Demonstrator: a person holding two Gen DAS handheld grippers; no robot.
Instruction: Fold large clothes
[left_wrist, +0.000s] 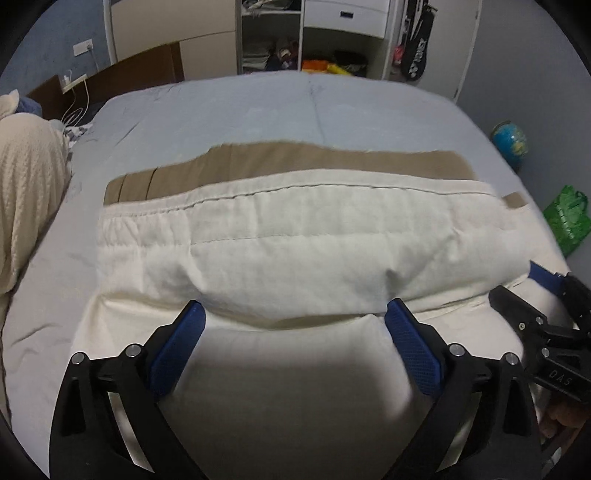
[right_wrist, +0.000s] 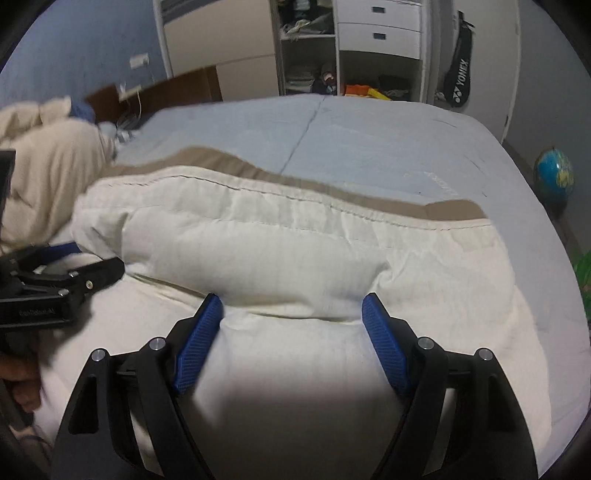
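Note:
A large cream padded garment (left_wrist: 295, 240) with a tan strip (left_wrist: 295, 158) along its far edge lies folded across a light blue bed (left_wrist: 258, 110). Its upper layer ends in a rounded fold just ahead of both grippers. My left gripper (left_wrist: 293, 314) stands wide open over the lower layer, its blue pads (left_wrist: 184, 332) beside the fold edge. My right gripper (right_wrist: 293, 306) is open too, with the same garment (right_wrist: 277, 240) bulging between its tips. Each gripper shows in the other's view: the right gripper (left_wrist: 517, 284) at the right edge, the left gripper (right_wrist: 88, 258) at the left.
A cream knitted blanket (left_wrist: 26, 177) is heaped at the bed's left by a brown headboard (left_wrist: 140, 74). On the floor to the right are a globe (left_wrist: 511, 138) and a green bag (left_wrist: 565, 218). Open wardrobe shelves (left_wrist: 295, 37) and a racket bag (left_wrist: 417, 44) stand behind the bed.

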